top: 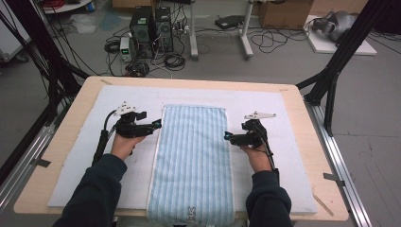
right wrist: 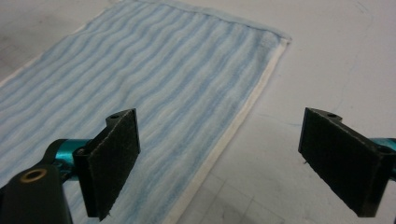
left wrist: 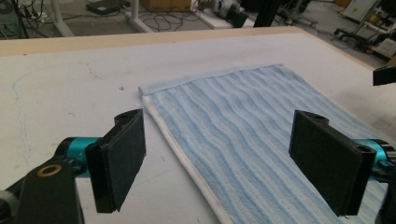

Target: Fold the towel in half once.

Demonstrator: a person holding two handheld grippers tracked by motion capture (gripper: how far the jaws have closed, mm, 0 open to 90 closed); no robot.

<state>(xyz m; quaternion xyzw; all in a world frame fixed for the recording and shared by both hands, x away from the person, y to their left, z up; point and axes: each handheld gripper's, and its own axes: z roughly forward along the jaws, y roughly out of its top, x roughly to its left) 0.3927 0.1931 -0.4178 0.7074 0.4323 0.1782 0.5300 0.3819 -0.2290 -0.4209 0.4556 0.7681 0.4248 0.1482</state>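
A light blue striped towel lies flat and lengthwise down the middle of the white mat, its near end hanging over the table's front edge. My left gripper hovers at the towel's left edge, open, with the white hem running between its jaws. My right gripper hovers at the towel's right edge, open as well, jaws straddling the right hem. Neither touches the towel. The towel's far left corner lies flat.
The mat covers most of a wooden table. Metal rails run along both sides. Beyond the far edge, computer towers, cables and desk legs stand on the floor.
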